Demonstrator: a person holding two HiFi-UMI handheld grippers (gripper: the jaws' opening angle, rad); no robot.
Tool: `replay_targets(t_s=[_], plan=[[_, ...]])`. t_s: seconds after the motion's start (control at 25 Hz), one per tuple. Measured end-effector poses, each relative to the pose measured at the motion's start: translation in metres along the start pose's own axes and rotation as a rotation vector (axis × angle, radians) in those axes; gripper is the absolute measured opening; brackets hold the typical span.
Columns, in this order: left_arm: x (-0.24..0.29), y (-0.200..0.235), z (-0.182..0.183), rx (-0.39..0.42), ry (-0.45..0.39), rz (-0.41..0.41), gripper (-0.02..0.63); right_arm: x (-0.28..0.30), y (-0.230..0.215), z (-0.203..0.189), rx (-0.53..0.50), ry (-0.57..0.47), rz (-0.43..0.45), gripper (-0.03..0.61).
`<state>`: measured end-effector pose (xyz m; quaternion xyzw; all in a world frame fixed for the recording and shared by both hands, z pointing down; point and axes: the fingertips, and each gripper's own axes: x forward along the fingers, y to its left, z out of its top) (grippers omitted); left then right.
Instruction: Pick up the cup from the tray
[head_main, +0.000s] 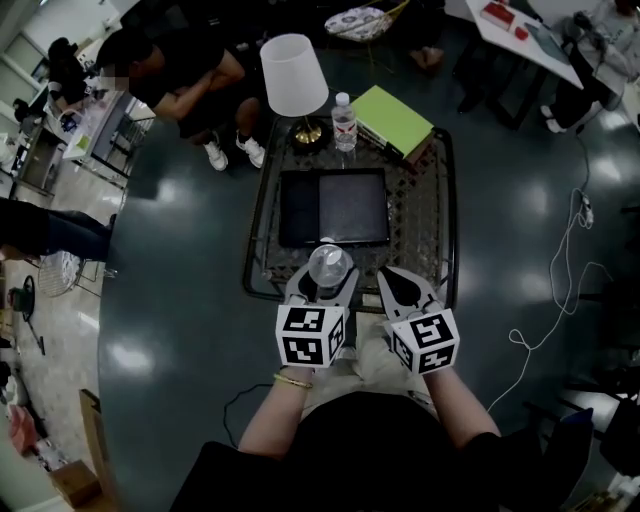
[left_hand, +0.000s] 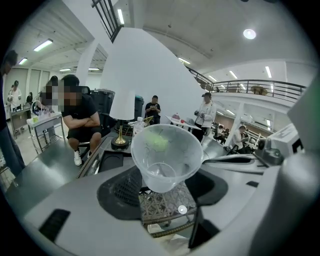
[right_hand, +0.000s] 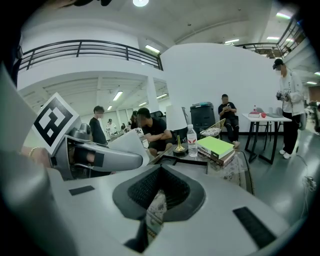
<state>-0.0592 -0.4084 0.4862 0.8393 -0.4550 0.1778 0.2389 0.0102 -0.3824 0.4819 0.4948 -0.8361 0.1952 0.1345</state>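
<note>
A clear plastic cup is held upright between the jaws of my left gripper, above the near edge of the table. In the left gripper view both pads press on the cup, and my left gripper is shut on its lower part. The black tray lies flat at the table's middle, beyond the cup, with nothing on it. To the right of the cup and apart from it, my right gripper hangs with its jaws together. Nothing sits between the jaws of the right gripper.
The glass table has a dark metal rim. At its far end stand a white lamp, a water bottle and a green book. A person sits at the far left. A white cable trails across the floor on the right.
</note>
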Motion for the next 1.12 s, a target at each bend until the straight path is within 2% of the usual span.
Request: replay_targets(t_s=[0.16, 0.68, 1.12], plan=[[-0.006, -0.005, -0.004, 0.017, 0.006, -0.025, 0.275, -0.004, 0.010, 0.000, -0.007, -0.001, 0.007, 0.011], [-0.022, -0.007, -0.003, 0.018, -0.011, -0.033, 0.275, -0.017, 0.025, -0.002, -0.010, -0.007, 0.007, 0.011], [-0.020, -0.007, -0.004, 0.012, -0.015, -0.030, 0.275, -0.019, 0.020, -0.005, -0.018, -0.002, -0.006, 0.011]])
